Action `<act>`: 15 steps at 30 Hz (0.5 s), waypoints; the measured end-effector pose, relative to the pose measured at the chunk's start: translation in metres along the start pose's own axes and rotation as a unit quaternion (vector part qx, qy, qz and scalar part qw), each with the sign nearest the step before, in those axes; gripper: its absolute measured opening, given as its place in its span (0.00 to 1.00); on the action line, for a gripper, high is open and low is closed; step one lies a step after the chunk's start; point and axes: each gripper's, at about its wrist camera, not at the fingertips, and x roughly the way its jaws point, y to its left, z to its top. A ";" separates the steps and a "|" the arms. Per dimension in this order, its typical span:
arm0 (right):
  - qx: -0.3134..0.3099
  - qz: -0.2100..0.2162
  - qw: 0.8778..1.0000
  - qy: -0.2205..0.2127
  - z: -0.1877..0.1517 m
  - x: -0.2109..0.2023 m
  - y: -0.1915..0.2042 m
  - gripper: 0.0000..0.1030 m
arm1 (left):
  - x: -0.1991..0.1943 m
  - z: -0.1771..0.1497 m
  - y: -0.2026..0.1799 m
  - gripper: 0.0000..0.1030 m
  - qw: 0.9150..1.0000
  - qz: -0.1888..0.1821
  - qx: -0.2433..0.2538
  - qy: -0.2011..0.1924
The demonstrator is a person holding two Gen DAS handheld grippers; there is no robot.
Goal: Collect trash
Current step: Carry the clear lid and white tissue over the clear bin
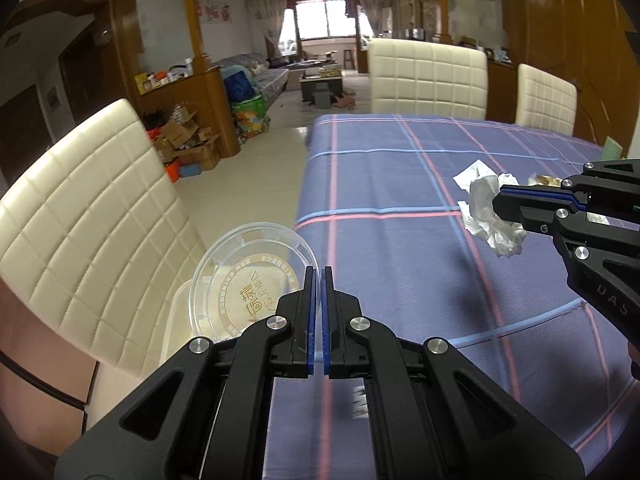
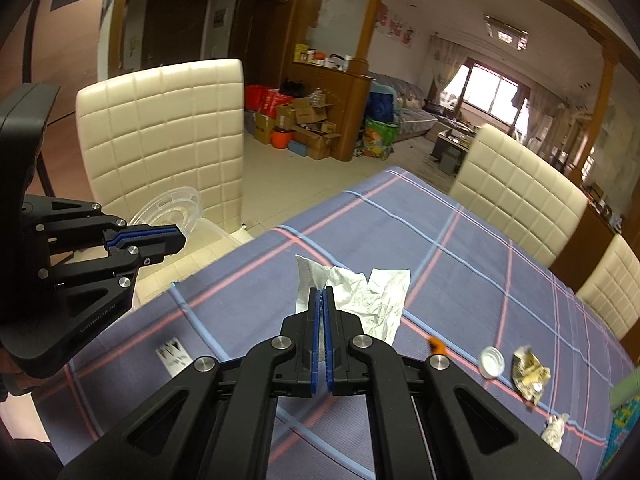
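While both claws hang over the near end of the table (image 2: 472, 240), each has 1 piece of trash pinched: the left gripper (image 1: 318, 276) is clamped on the rim of a clear plastic lid (image 1: 240, 276), the right gripper (image 2: 322, 294) is clamped on a crumpled white tissue (image 2: 372, 300).

Counts:
- Grippers: 2, both w/ blue pads pressed tight on what they hold.
- Lids: 1, round, see-through, gold print in the middle. It's lifted off the table, out past the table's left edge and in front of the near chair (image 1: 92, 200).
- Tissues held: 1, up in the air above the cloth approx. mid-table, hanging to the right of the claw tips in the right wrist view.
- Trash left on the cloth, right wrist view: 1 white bottle cap (image 2: 492, 361), 1 yellowish wrapper (image 2: 530, 374) just beside it, 1 small orange scrap (image 2: 437, 345), 1 small grey-white wad (image 2: 554, 432) near the table edge.
- Cream padded chairs: 3 in each view.

Hard to make out: a black-and-white scrap (image 2: 172, 354) on the cloth is too blurred to ID. A green thing (image 2: 624, 394) at the far right is cut off by the frame. The lid's print can't be read. No hand shows clearly; only dark edges at the frame borders.

Pose: both claws tilt down toward the cloth, left one to the left of the right, tips well apart, fingers pointing roughly the same way across the table.
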 end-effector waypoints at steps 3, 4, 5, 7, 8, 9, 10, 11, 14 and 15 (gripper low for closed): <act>-0.015 0.008 1.000 0.002 0.009 0.009 0.017 0.02 | -0.002 -0.006 0.018 0.03 1.000 0.014 -0.009 0.000; -0.019 0.010 1.000 0.002 0.011 0.011 0.021 0.02 | -0.002 -0.008 0.023 0.03 1.000 0.016 -0.012 0.000; -0.024 0.013 1.000 0.003 0.015 0.014 0.027 0.02 | -0.002 -0.009 0.030 0.03 1.000 0.020 -0.016 0.001; -0.033 0.018 0.999 0.004 0.022 0.021 0.037 0.02 | 0.000 -0.012 0.040 0.03 0.999 0.027 -0.022 0.002; -0.037 0.020 0.999 0.005 0.024 0.024 0.040 0.02 | 0.000 -0.013 0.047 0.03 0.999 0.031 -0.028 0.002; -0.041 0.024 0.999 0.005 0.028 0.028 0.045 0.02 | 0.001 -0.015 0.052 0.03 0.999 0.033 -0.034 0.003; -0.043 0.026 0.999 0.006 0.031 0.031 0.048 0.02 | 0.003 -0.016 0.059 0.03 0.999 0.034 -0.040 0.004; -0.046 0.028 0.999 0.007 0.033 0.034 0.051 0.02 | 0.005 -0.017 0.062 0.03 0.998 0.037 -0.043 0.005; -0.053 0.037 0.998 0.010 0.040 0.044 0.061 0.02 | 0.010 -0.022 0.075 0.03 0.998 0.048 -0.050 0.007; -0.055 0.038 0.998 0.011 0.042 0.047 0.064 0.02 | 0.011 -0.024 0.080 0.03 0.997 0.049 -0.053 0.007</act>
